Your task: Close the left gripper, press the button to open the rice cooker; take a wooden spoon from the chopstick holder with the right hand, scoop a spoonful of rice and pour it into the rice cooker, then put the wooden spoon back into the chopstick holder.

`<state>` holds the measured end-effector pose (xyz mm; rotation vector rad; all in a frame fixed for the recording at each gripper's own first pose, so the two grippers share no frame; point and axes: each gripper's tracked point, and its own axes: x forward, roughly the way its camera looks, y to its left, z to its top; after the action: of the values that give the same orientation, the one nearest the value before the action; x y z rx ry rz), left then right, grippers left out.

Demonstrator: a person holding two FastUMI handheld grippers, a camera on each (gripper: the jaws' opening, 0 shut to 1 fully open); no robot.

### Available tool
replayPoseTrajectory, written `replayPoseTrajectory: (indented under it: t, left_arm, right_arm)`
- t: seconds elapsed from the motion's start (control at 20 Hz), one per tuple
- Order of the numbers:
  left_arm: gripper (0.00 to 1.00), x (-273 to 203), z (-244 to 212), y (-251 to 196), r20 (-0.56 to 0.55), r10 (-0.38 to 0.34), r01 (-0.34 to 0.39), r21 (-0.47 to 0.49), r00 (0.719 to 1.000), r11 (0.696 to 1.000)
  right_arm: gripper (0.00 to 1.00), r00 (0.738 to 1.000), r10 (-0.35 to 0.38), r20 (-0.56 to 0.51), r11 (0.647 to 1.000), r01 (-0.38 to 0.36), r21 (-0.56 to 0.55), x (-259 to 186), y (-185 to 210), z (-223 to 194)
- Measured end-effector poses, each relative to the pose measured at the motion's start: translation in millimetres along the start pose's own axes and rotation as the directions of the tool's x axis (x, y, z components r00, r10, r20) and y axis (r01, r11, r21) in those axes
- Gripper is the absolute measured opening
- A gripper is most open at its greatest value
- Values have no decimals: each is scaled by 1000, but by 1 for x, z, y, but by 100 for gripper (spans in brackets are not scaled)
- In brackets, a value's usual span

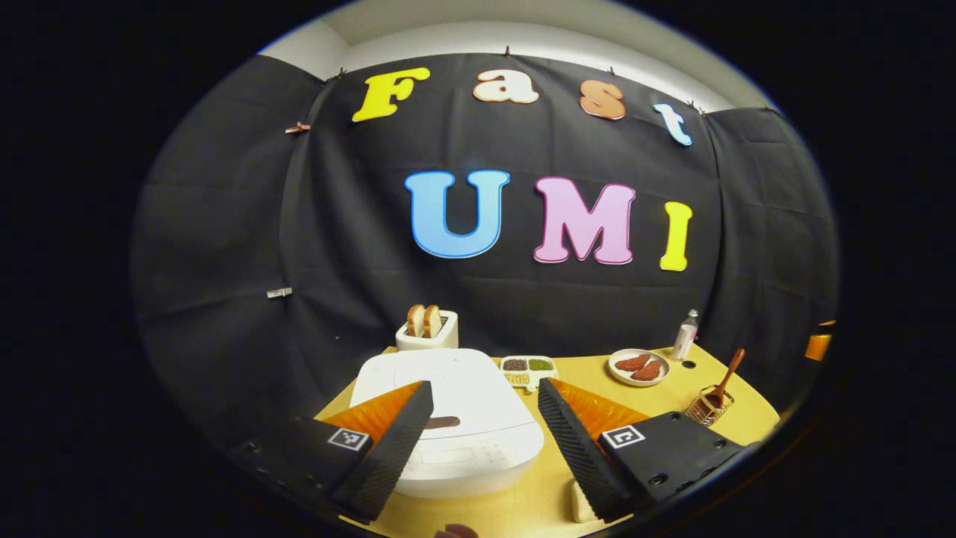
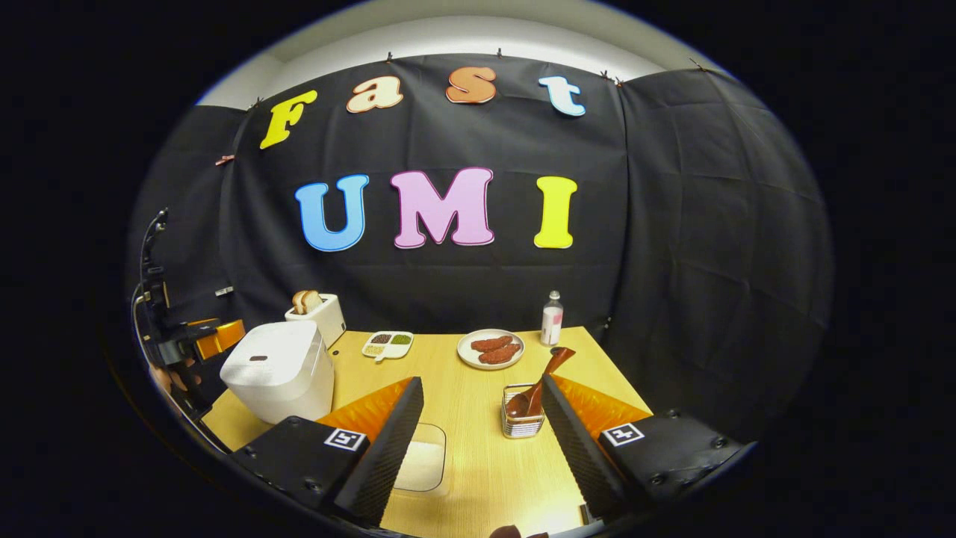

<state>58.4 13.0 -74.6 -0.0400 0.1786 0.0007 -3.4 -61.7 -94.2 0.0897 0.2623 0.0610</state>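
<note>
The white rice cooker [image 1: 448, 418] sits with its lid down right in front of my left gripper [image 1: 485, 430], whose fingers stand wide apart above its top. A dark button [image 1: 442, 422] shows on the lid between the fingers. In the right gripper view the cooker [image 2: 278, 370] stands at the table's left, with the left gripper [image 2: 202, 336] and a hand beside it. My right gripper [image 2: 482, 430] is open over the table. A wooden spoon [image 2: 538, 385] leans in the wire chopstick holder [image 2: 521, 418] just ahead of its right finger. A clear box of rice [image 2: 422, 459] lies by its left finger.
A toaster with bread [image 2: 317, 310] stands behind the cooker. A divided dish of grains [image 2: 388, 344], a plate of sausages [image 2: 491, 348] and a small bottle [image 2: 552, 317] sit along the back of the yellow table [image 2: 463, 388]. Black cloth walls close in on all sides.
</note>
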Motion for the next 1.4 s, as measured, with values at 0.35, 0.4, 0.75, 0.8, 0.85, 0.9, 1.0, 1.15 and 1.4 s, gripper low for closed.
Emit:
replayPoseTrajectory:
  t: [0.35, 0.4, 0.75, 0.8, 0.85, 0.9, 1.0, 1.15, 1.4]
  left_arm:
    - [97, -51, 26, -16, 44, -88, 87, 20, 995, 996]
    - [97, -56, 30, -16, 49, -92, 90, 30, 995, 995]
    - [97, -88, 47, -27, 115, -145, 142, 31, 983, 989]
    - [97, -90, 50, -27, 131, -146, 143, 31, 981, 989]
    - [97, -93, 54, -27, 148, -146, 143, 31, 978, 989]
    - [97, -96, 57, -27, 165, -148, 145, 31, 975, 989]
    - [97, -97, 60, -26, 181, -150, 146, 37, 972, 989]
    - [97, -93, 51, -22, 157, -140, 137, 31, 978, 990]
    - [97, -87, 58, -15, 164, -119, 115, 39, 979, 993]
  right_arm:
    - [98, 994, 13, 106, 1000, -11, -20, -7, 21, 33]
    - [98, 991, 15, 131, 999, -11, -30, -10, 23, 40]
    - [99, 967, 7, 254, 995, 19, -97, -30, 43, 78]
    - [98, 966, 10, 257, 996, 14, -92, -32, 46, 79]
    - [97, 966, 11, 259, 996, 11, -84, -34, 50, 79]
    - [98, 965, 12, 262, 997, 10, -82, -35, 51, 80]
    - [98, 965, 10, 263, 996, 13, -85, -35, 52, 79]
    - [98, 966, 10, 258, 996, 14, -91, -35, 55, 77]
    - [98, 970, 5, 243, 996, 17, -89, -32, 54, 73]
